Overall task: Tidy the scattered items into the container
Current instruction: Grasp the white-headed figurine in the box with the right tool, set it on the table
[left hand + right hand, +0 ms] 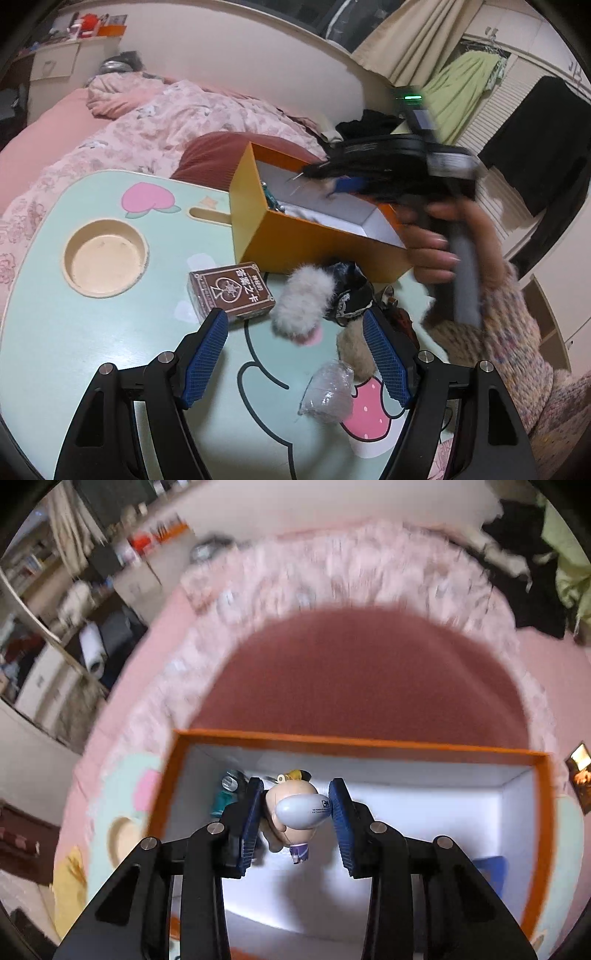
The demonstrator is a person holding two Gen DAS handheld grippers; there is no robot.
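right gripper (295,808) jaws pinching toy figure (295,816), over box (351,744)

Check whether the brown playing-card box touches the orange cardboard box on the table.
Apart. In the left wrist view, mint tabletop shows between the brown card box and the orange box.

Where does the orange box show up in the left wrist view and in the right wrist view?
Left wrist: orange box right of centre, on the table's far edge, behind the brown card pack.
Right wrist: orange box fills the lower half, seen from above, white inside.
Shared landmark: dark red cushion behind the box.
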